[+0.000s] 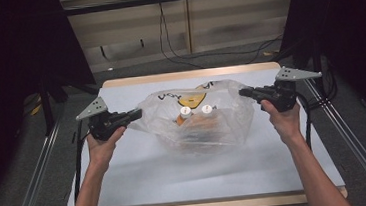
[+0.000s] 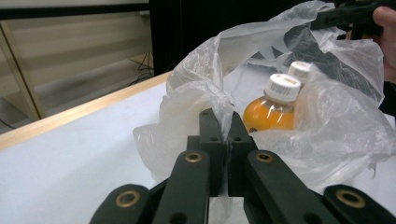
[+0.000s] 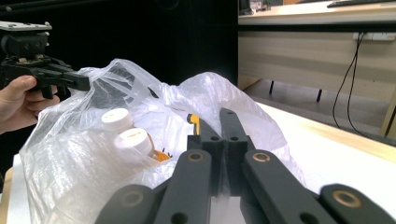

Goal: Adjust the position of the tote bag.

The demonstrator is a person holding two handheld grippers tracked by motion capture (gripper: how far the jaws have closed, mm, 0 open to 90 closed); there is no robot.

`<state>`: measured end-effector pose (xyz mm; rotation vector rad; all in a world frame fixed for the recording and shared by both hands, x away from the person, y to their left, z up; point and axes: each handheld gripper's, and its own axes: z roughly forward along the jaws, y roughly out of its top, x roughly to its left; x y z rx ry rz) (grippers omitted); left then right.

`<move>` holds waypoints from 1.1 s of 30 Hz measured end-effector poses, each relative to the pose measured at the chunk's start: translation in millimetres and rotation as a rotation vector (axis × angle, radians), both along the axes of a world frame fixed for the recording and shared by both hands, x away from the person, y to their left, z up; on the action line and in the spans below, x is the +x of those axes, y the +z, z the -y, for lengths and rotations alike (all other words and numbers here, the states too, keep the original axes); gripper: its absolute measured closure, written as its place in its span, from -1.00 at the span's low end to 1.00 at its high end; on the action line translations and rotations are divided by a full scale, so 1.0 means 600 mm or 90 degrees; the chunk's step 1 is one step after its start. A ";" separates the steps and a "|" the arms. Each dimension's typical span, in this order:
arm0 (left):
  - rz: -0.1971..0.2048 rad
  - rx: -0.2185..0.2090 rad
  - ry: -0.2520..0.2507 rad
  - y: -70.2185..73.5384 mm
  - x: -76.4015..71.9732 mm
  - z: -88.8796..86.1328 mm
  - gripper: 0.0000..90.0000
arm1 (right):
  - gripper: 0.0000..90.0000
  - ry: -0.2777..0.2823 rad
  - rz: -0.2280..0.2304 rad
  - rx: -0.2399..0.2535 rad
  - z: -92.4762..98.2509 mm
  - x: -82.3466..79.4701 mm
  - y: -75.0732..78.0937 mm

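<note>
Two round-capped bottles (image 1: pixel 194 113) sit inside crinkled, translucent plastic bag (image 1: pixel 223 124).

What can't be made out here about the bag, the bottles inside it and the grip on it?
- Plastic bag, high view: its printed logo is crumpled and unreadable.
- Bottles: labels and lower halves veiled by cloudy film in both gripper views; caps' print too small.
- Left gripper and right gripper: jaws shut on bag film, but whether on handles or plain edge is hidden by folds.

Lab recording booth – black curtains (image 1: pixel 11 53), metal frame rails (image 1: pixel 32 181), loose cables (image 1: pixel 176 53) on floor
</note>
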<state>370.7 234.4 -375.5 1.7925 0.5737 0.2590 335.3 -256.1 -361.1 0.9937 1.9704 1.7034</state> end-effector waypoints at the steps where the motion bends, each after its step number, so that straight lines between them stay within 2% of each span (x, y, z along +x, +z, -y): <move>1: -0.001 0.003 -0.003 -0.002 0.001 0.001 0.98 | 1.00 0.000 -0.001 -0.003 0.000 0.001 -0.001; 3: -0.008 0.010 -0.005 -0.007 0.002 0.005 0.98 | 1.00 -0.004 -0.006 -0.004 0.001 0.001 -0.005; 5: -0.008 0.029 -0.006 -0.012 0.002 0.008 0.98 | 1.00 -0.003 -0.012 -0.016 0.000 0.001 -0.010; 6: -0.012 0.029 -0.011 -0.016 0.002 0.010 0.98 | 1.00 -0.011 -0.021 -0.026 0.003 -0.001 -0.017; 8: -0.019 0.032 -0.010 -0.022 0.003 0.009 0.98 | 1.00 -0.016 -0.030 -0.025 0.008 -0.002 -0.024; 14: -0.033 0.055 -0.011 -0.036 0.005 0.005 0.98 | 1.00 -0.018 -0.043 -0.043 0.012 -0.005 -0.038; 16: -0.038 0.053 -0.015 -0.040 0.006 0.006 0.98 | 1.00 -0.022 -0.050 -0.041 0.012 -0.004 -0.044; 21: -0.049 0.079 -0.015 -0.054 0.008 0.004 0.98 | 1.00 -0.025 -0.068 -0.067 0.008 0.000 -0.059; 24: -0.058 0.081 -0.017 -0.060 0.009 0.001 0.99 | 1.00 -0.026 -0.072 -0.072 0.010 0.001 -0.064; 26: -0.064 0.095 -0.021 -0.063 0.008 0.002 0.99 | 1.00 -0.029 -0.077 -0.078 0.013 0.000 -0.067; 32: -0.074 0.114 -0.023 -0.076 0.008 0.007 0.99 | 1.00 -0.039 -0.089 -0.086 0.023 0.001 -0.081; 33: -0.071 0.126 -0.020 -0.078 0.008 0.007 0.99 | 1.00 -0.039 -0.093 -0.088 0.023 0.001 -0.083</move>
